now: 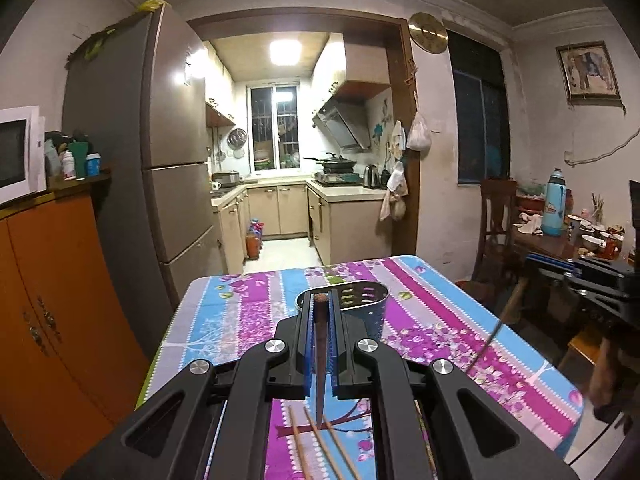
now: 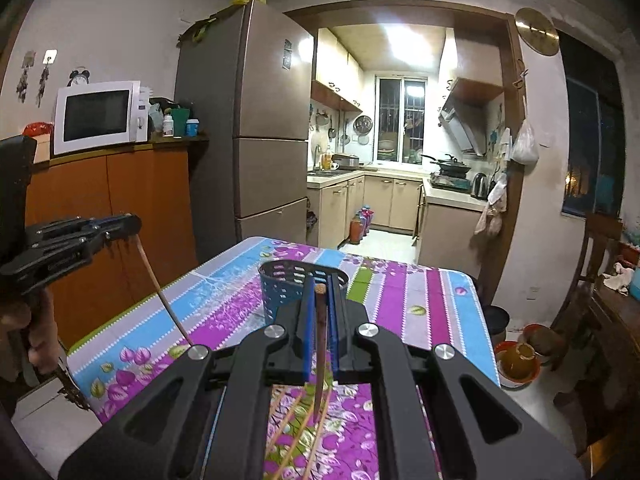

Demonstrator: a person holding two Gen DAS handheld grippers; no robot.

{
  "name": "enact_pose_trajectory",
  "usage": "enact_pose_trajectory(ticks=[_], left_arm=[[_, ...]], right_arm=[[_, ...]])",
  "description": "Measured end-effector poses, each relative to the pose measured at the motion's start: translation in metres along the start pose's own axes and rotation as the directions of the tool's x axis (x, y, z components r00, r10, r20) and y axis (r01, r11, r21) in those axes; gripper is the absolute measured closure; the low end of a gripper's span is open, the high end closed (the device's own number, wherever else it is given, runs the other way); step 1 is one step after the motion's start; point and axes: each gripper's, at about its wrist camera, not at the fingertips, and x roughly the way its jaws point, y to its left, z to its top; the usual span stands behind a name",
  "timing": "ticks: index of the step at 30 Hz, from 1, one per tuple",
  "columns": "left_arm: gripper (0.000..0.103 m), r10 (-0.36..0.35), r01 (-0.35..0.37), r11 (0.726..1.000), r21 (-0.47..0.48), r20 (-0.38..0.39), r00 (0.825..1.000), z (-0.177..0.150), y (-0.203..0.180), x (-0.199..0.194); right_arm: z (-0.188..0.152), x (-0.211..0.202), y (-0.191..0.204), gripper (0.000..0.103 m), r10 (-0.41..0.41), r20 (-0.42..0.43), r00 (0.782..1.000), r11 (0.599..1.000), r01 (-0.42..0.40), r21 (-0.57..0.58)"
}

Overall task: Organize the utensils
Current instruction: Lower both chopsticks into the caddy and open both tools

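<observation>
Table point(image 1: 460, 320), floral cloth in purple, blue and pink stripes; fills lower middle of both views.

Fridge point(image 2: 256, 120), tall, grey-brown, far left of kitchen doorway. Microwave point(image 2: 98, 116), white, on orange cabinet point(image 2: 132, 200) beside fridge.

Holder point(image 2: 280, 284): one, oval, blue, perforated wall, upright near middle of table, just ahead of both gripper tips; in left view point(image 1: 370, 308) partly hidden behind fingers.

Left gripper point(image 1: 320, 300): pressed together on one dark brown chopstick point(image 1: 320, 344), round butt end up at fingertips, taper pointing down toward table. Seen from right view point(image 2: 120, 226), stick hangs slanted down from jaws and looks pale tan.

Right gripper point(image 2: 320, 292): likewise pinching one dark brown chopstick point(image 2: 320, 344), butt at fingertips, thin end down, clear of cloth. From left view point(image 1: 592, 280) at right edge, thin stick slanting down.

Loose chopsticks on cloth under left gripper point(image 1: 316, 444): three light wooden counted, lying fanned. More under right gripper point(image 2: 288, 424), crossed; count unclear.
</observation>
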Motion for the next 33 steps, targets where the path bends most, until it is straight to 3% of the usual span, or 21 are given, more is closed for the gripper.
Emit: enact_pose_trajectory(ticks=[12, 20, 33], left_arm=[[0.095, -0.037, 0.036, 0.999, -0.03, -0.038, 0.999, 0.058, -0.009, 0.036], [0.095, -0.008, 0.007, 0.999, -0.034, -0.017, 1.0, 0.104, -0.008, 0.065], [0.095, 0.022, -0.022, 0.997, -0.078, 0.001, 1.0, 0.144, 0.011, 0.114]], right_arm=[[0.06, 0.034, -0.013, 0.098, 0.04, -0.037, 0.999, 0.998, -0.038, 0.045], [0.1, 0.062, -0.029, 0.098, 0.039, -0.025, 0.999, 0.996, -0.037, 0.077], [0.155, 0.102, -0.03, 0.098, 0.006, 0.018, 1.0, 1.0, -0.007, 0.03]])
